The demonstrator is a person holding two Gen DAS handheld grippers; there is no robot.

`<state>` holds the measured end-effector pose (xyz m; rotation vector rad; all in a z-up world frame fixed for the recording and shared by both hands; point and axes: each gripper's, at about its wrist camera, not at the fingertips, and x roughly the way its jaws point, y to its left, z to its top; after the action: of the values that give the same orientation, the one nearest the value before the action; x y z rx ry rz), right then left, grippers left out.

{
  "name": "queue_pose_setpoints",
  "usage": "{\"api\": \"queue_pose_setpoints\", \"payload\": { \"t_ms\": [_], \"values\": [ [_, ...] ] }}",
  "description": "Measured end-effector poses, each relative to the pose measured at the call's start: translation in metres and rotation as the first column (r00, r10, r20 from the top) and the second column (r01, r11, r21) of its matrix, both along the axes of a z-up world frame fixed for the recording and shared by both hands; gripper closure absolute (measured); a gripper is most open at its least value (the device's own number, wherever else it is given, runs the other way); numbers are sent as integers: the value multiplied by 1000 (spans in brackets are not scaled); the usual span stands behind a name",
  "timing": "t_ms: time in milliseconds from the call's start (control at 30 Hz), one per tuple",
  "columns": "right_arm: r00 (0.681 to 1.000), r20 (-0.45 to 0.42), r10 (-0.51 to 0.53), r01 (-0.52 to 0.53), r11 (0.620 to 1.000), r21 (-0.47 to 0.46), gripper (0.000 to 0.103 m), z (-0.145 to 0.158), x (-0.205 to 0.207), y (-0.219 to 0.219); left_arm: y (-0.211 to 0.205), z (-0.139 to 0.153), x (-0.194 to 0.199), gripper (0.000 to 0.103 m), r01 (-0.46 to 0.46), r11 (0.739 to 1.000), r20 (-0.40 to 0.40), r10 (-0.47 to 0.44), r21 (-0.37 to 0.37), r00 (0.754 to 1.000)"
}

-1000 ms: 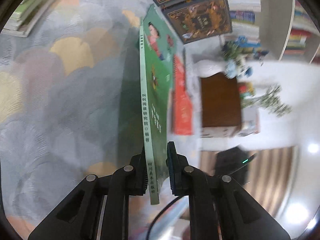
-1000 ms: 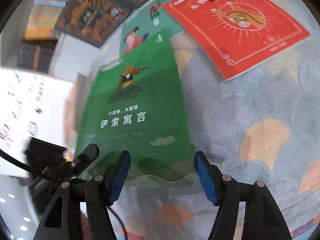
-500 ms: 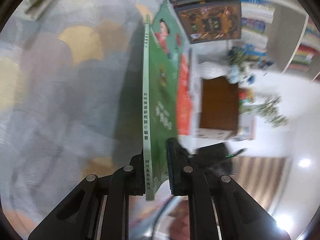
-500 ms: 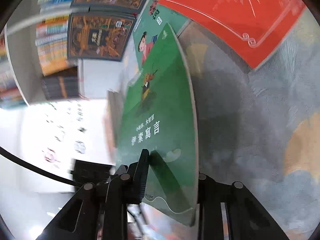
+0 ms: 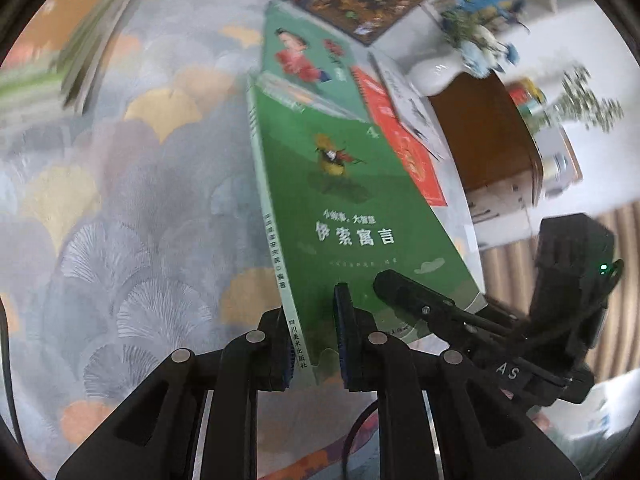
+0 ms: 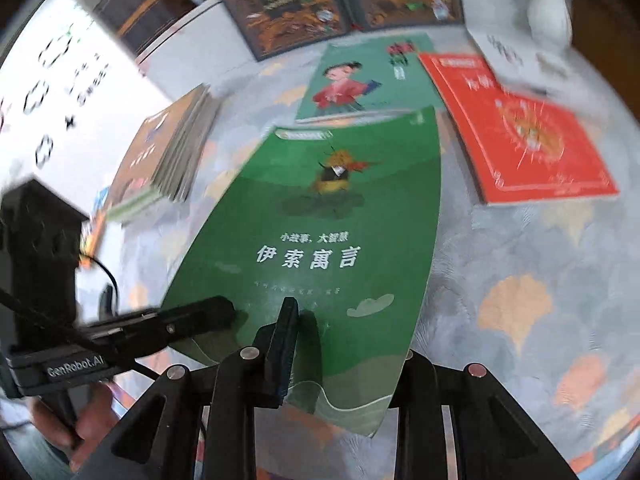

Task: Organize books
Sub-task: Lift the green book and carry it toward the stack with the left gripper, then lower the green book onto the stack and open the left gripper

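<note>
While both claws grip it, the green book point(image 5: 352, 216) sits lifted off the patterned counter cloth point(image 5: 132, 240), tilted, its near bottom edge toward the cameras. Left claw point(image 5: 314, 340): clamped together on the book at the spine corner, one pad under the spine, the other on the front cover. Right claw point(image 6: 340, 344): clamped on the same book's bottom edge; one finger point(image 6: 284, 344) presses on the cover, the opposite finger is hidden behind the book. From the left wrist view, the right claw's finger lies on the cover just beside the left claw.

Cover shows white Chinese title text and a small insect figure. Far edge of the green book overlaps the near edge of a teal book point(image 6: 360, 80) with a child in red, which lies flat on the counter. Red book point(image 6: 524, 140) lies flat to the right, just beside it. Two dark ornate books point(image 6: 340, 0) rest at the far edge of the counter. A stack of books point(image 6: 168, 156) sits toward the left edge. White vase point(image 5: 436, 72) with blue flowers stands on a brown stand past the right edge. Both views motion-blurred at margins.
</note>
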<state>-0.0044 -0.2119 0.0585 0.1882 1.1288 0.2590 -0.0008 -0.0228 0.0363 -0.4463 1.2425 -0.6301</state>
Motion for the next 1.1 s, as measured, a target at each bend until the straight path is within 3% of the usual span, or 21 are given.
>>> {"api": "queue_pose_setpoints", "payload": {
  "t_ms": [100, 233, 367, 600, 800, 967, 1100],
  "values": [
    [999, 12, 30, -30, 1000, -3, 76, 12, -9, 1, 0, 14, -3, 91, 16, 1000, 63, -16, 5, 998],
    [998, 56, 34, -34, 999, 8, 75, 39, -15, 8, 14, 29, -1, 89, 9, 997, 85, -2, -80, 996],
    [992, 111, 52, -53, 999, 9, 75, 67, -15, 22, 26, 50, 0, 88, -12, 993, 130, 27, -119, 991],
    [964, 202, 172, -187, 981, 55, 73, 106, 12, 75, 89, 85, 13, 88, -153, 971, 200, 189, -182, 961],
    [921, 240, 308, -325, 945, 37, 73, 110, 55, 148, 155, 95, 27, 88, -311, 942, 244, 333, -123, 911],
    [912, 156, 378, -398, 909, 122, 73, 91, 102, 195, 204, 79, 41, 87, -416, 903, 210, 430, -109, 878],
    [915, 102, 390, -402, 902, 161, 73, 76, 132, 221, 226, 66, 58, 86, -464, 881, 184, 474, -97, 861]
  ]
}}
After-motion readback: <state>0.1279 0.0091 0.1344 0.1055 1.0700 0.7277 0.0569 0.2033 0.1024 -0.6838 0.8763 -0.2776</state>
